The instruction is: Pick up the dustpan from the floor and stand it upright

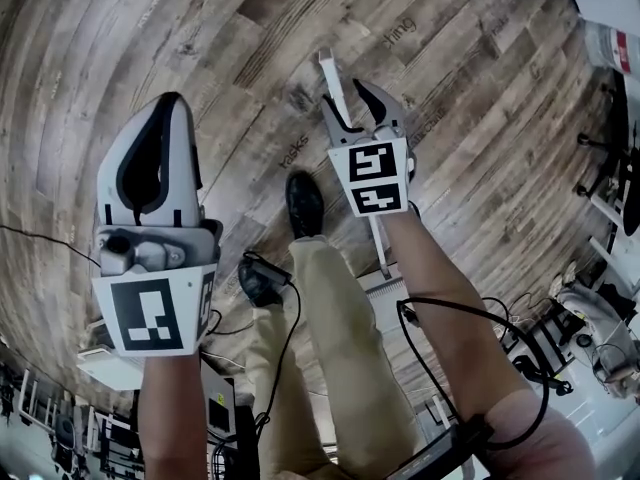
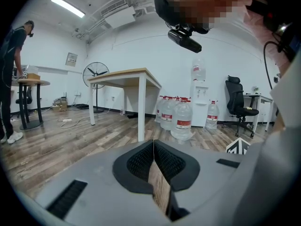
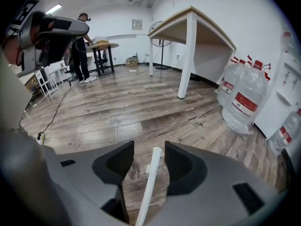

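The dustpan's long white handle (image 1: pixel 333 80) runs between the jaws of my right gripper (image 1: pixel 345 96) and on under its marker cube towards a white ribbed pan (image 1: pixel 384 290) by my leg. In the right gripper view the handle (image 3: pixel 149 182) sits in the gap of the right gripper (image 3: pixel 148 147), which is open, with floor showing on both sides of it. My left gripper (image 1: pixel 172 98) is held up at the left, away from the dustpan. In its own view the left gripper (image 2: pixel 153 142) is shut with nothing between the tips.
My shoe (image 1: pixel 304 203) and trouser leg stand beside the handle on the wood floor (image 1: pixel 230 38), and black cables (image 1: pixel 430 313) trail nearby. A white table (image 2: pixel 127 79), water bottles (image 2: pixel 182 119), an office chair (image 2: pixel 240 109) and a standing person (image 2: pixel 11 79) are around the room.
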Demonstrator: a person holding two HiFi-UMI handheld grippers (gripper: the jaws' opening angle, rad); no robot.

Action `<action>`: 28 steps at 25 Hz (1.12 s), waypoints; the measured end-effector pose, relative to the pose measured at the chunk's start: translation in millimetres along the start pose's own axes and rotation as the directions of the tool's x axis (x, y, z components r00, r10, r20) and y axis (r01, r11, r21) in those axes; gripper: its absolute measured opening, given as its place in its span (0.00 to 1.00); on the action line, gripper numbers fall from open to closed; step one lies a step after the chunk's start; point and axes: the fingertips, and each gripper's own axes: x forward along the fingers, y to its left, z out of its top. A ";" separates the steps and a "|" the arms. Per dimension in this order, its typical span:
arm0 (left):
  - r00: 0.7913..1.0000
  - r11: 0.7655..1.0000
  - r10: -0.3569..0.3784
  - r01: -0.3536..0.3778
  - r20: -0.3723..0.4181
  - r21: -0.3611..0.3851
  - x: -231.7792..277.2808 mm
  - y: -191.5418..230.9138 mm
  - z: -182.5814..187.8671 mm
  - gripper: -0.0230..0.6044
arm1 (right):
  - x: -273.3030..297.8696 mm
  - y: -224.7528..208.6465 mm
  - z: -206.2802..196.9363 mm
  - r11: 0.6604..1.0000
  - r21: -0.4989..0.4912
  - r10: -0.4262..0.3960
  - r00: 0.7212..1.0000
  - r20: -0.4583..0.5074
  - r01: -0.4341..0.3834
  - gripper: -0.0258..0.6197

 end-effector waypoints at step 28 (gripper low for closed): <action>0.999 1.000 -0.010 0.010 -0.039 -0.010 -0.1 0.6 -49.3 0.06 | 86.3 -8.3 -61.9 0.999 0.035 -0.032 0.990 -0.137 0.037 0.30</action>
